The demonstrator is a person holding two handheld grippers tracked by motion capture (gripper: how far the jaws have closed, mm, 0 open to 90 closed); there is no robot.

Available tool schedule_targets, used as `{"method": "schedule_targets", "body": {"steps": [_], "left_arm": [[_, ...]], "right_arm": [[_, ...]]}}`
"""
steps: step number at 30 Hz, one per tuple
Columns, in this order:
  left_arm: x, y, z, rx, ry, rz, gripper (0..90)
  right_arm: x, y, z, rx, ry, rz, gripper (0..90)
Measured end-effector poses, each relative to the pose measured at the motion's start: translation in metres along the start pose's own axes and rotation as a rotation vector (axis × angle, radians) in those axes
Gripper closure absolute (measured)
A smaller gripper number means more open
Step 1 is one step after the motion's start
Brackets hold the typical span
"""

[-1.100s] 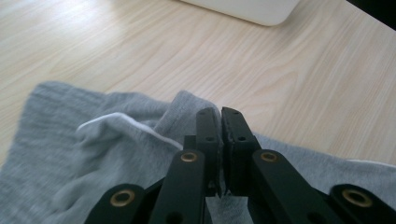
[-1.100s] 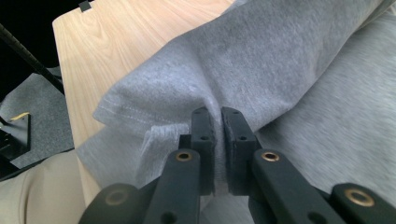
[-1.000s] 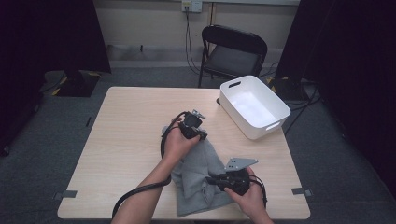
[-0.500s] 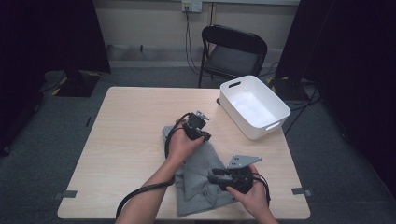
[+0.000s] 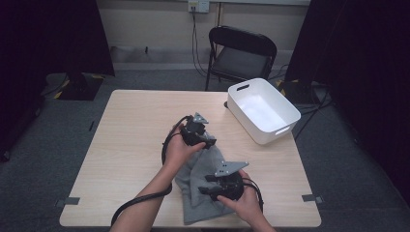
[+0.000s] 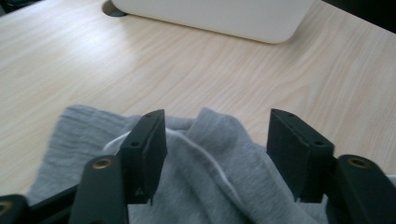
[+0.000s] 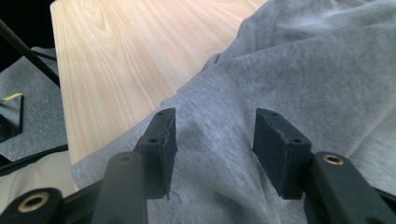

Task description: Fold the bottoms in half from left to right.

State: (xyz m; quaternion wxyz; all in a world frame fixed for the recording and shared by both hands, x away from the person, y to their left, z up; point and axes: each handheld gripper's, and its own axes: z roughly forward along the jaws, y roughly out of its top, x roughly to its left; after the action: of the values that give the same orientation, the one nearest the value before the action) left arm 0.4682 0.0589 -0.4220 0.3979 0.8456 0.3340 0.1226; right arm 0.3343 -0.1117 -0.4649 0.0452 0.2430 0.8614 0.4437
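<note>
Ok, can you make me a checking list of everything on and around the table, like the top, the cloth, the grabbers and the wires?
Surface: light wooden table, bare wood around the things on it.
Job's things: grey garment, rumpled, lying flat near the person's edge; a white seam shows in the left gripper view.
Clutter: white bin at the far right corner, nothing seen inside.
Grippers: left gripper has just been opening, jaws apart over the garment's far edge; right gripper has also just been opening, jaws apart over the fabric, pads not pressing it.
Cables: black cable trails from the left gripper along the forearm.
Surroundings: black folding chair behind the table, grey carpet, dark curtains.
</note>
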Motion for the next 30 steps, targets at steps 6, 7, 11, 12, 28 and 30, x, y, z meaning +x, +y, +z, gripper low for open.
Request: {"method": "schedule_targets", "body": {"steps": [6, 7, 11, 12, 28, 30], "left_arm": [[0.004, -0.005, -0.014, -0.020, 0.012, -0.001, 31.3], [0.005, -0.006, -0.015, -0.019, 0.013, -0.001, 31.2], [0.009, -0.010, -0.022, -0.025, 0.016, -0.015, 31.7], [0.011, -0.011, -0.024, -0.024, 0.019, -0.018, 32.0], [0.007, -0.038, -0.022, 0.000, -0.021, -0.057, 30.0], [0.007, -0.040, -0.023, -0.006, -0.021, -0.060, 30.1]], "right_arm": [[0.000, 0.000, 0.007, 0.036, -0.006, -0.022, 58.5], [0.000, 0.000, 0.008, 0.036, -0.007, -0.024, 62.6], [0.000, 0.000, 0.009, 0.051, -0.011, -0.027, 71.2], [-0.001, 0.001, 0.010, 0.055, -0.004, -0.027, 74.3], [-0.013, -0.003, -0.011, 0.009, 0.007, 0.000, 88.4], [-0.014, -0.004, -0.016, -0.004, 0.001, 0.007, 88.4]]}}
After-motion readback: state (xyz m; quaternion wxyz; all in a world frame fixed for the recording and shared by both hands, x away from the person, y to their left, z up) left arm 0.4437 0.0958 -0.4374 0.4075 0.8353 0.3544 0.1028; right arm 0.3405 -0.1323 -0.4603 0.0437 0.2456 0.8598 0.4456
